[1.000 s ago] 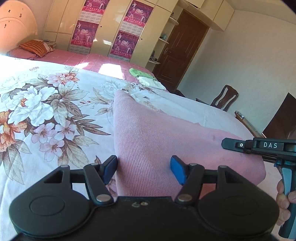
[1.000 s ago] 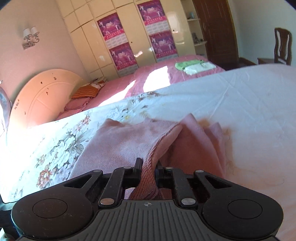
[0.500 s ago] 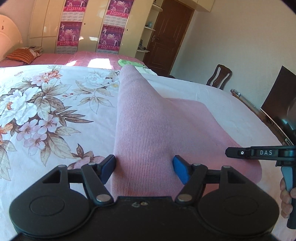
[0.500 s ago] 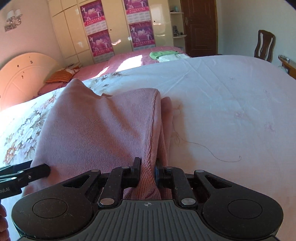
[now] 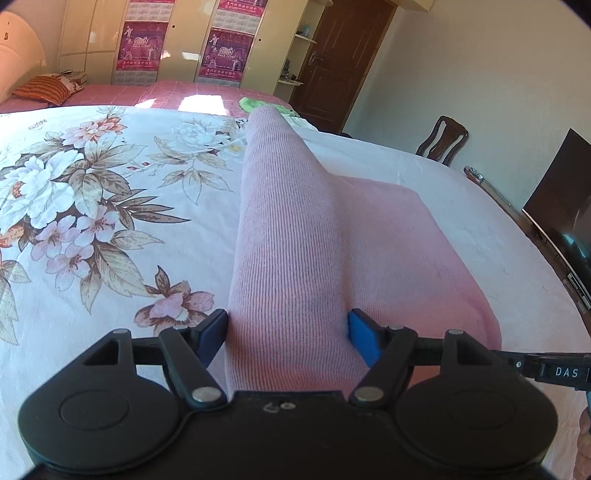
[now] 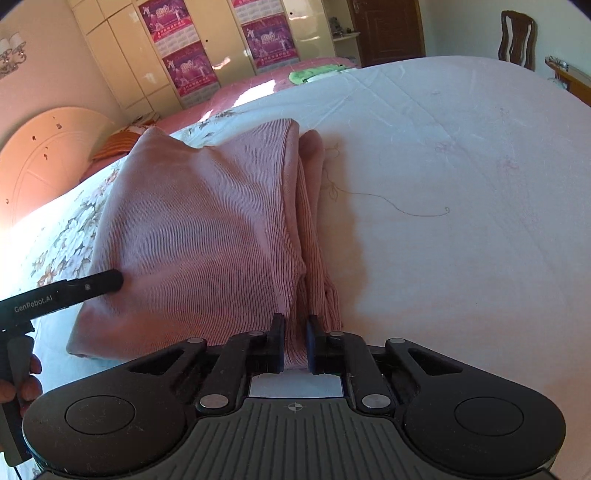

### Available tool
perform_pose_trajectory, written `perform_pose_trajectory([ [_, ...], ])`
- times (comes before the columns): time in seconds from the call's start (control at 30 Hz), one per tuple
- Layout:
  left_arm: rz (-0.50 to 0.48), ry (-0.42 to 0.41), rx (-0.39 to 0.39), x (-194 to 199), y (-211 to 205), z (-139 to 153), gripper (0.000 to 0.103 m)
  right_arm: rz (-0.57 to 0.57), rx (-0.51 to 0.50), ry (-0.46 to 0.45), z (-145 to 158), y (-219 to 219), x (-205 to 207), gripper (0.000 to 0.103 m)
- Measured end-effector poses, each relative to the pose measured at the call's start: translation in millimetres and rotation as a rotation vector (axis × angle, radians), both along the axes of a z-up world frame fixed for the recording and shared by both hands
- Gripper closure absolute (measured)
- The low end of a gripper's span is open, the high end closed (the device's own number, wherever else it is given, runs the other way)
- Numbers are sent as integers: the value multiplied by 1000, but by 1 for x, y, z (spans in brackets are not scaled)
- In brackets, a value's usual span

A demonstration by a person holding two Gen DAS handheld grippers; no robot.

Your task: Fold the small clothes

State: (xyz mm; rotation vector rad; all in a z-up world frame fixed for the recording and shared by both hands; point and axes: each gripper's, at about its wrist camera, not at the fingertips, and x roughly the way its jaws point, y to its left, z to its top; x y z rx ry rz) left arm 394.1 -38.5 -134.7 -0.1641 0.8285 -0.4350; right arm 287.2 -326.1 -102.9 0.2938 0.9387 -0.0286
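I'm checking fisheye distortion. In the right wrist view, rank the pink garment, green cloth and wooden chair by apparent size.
1. pink garment, largest by far, though it lies nearest the camera.
2 and 3. green cloth and wooden chair look about alike; both are distant, so unranked.

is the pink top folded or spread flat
Folded: the top lies doubled over, layered edges stacked at the right claw.

The pink knitted garment [image 6: 207, 236] has been drawn back and spread flatter ahead of the right gripper's fingers [image 6: 277, 341], whose grip slackened slightly.
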Motion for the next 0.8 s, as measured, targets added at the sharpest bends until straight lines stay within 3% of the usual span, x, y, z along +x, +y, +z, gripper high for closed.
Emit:
perform_pose_trajectory([
  [0.07, -2, 11, -14, 2, 2, 5, 32, -14, -73, 9, -2, 3, 1, 97],
  [0.2, 9, 23, -76, 10, 9, 21, 33, 7, -30, -11, 8, 0, 8, 96],
  [0.27, 17, 17, -94, 21, 9, 30, 33, 5, 10, -54, 22, -5, 14, 79],
  [0.3, 24, 15, -98, 26, 9, 32, 33, 2, 15, -78, 27, -6, 18, 52],
  [0.33, 34, 16, -104, 35, 8, 33, 33, 2, 16, -102, 30, -6, 26, 37],
  [0.67, 107, 69, -144, 112, -1, 21, 33, -33, 77, -78, 6, -20, 135, 39],
  [0.73, 113, 93, -171, 122, 0, 16, 33, -51, 86, -55, -3, -26, 153, 59],
  [0.8, 116, 107, -183, 129, 0, 11, 33, -53, 130, -36, -12, -31, 164, 68],
])
